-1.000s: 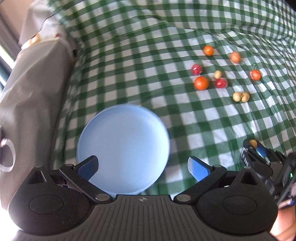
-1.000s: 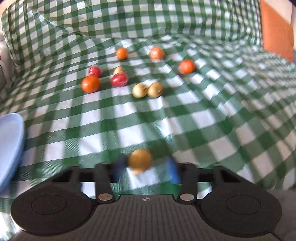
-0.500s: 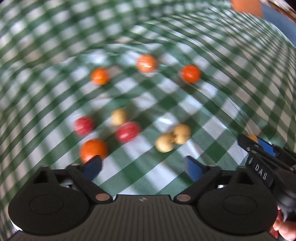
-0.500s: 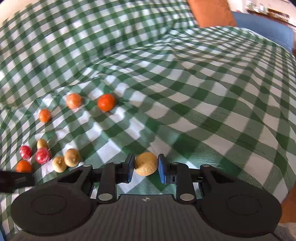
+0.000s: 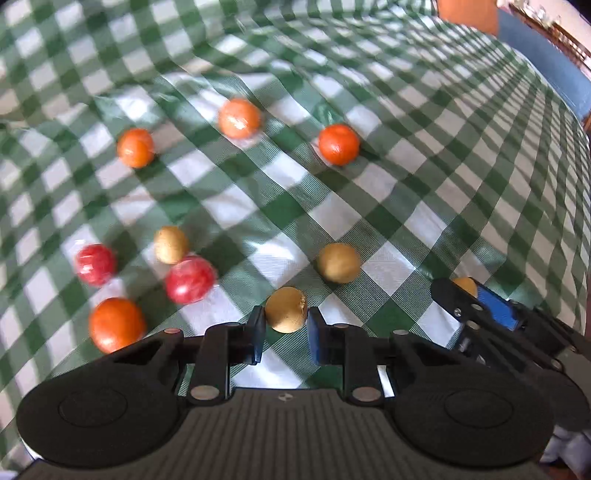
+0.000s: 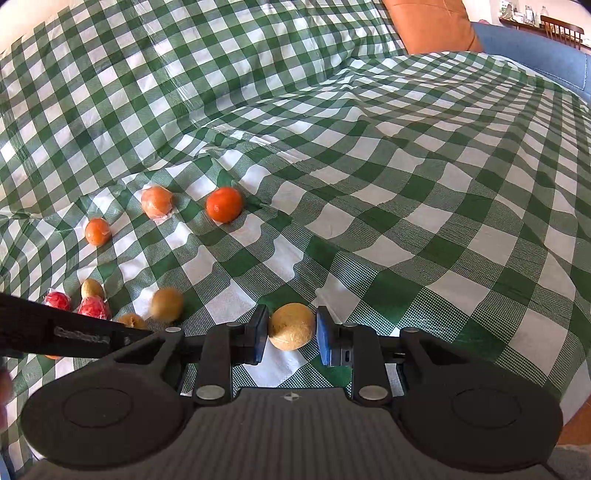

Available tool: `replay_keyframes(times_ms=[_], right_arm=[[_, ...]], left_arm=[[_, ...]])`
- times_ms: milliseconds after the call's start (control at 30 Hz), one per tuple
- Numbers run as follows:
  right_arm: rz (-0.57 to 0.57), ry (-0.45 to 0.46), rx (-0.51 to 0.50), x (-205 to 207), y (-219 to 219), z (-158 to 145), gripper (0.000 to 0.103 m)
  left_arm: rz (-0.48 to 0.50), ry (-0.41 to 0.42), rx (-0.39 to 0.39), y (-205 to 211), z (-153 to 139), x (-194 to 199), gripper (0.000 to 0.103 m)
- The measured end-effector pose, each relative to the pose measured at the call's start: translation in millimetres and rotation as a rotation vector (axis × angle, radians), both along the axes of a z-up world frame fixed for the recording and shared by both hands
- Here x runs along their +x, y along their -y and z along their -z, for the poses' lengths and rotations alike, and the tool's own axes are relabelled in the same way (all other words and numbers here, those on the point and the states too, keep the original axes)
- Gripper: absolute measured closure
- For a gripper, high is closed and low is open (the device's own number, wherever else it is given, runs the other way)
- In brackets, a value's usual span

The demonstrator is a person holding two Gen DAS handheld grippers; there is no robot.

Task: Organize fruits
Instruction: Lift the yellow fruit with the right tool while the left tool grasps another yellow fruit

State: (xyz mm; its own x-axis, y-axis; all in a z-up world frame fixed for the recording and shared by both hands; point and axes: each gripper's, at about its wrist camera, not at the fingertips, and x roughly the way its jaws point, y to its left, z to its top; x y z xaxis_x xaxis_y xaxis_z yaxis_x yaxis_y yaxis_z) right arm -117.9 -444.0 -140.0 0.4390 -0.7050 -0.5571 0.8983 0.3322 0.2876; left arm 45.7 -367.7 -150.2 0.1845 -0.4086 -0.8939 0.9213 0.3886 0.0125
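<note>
My left gripper is shut on a tan fruit low over the green checked cloth. My right gripper is shut on another tan fruit; it shows at the right of the left wrist view. Loose on the cloth lie a tan fruit, a smaller tan one, two red fruits and several orange fruits.
An orange cushion and a blue sofa arm lie at the far right. The left gripper's black finger crosses the lower left of the right wrist view.
My left gripper swung from the blue plate to the fruits and closed on a tan fruit, splitting the touching pair. The right gripper keeps its tan fruit.
</note>
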Motion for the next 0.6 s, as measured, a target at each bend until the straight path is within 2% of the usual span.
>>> replay_keyframes(times_ms=[167,367,500,600], right_arm=[[-0.019,0.023,-0.023,-1,-2,-3,0.075],[-0.101,0.019,-0.15,-2,-25,-18,0.075],[-0.157,0.013,-0.156,-16,-59,-45,0.075],[-0.283,0.058,-0.131,-20,-99,-77,0.075]], left_arm=[[-0.108,0.018,-0.043,-54,-46,-11,0.077],[-0.267,0.071,-0.028,-156,-97,-25,0.077],[-0.405,0.124,-0.005,-229,-123,-35,0.077],[-0.5,0.141,0.02,-282,-136,-42,0.077]])
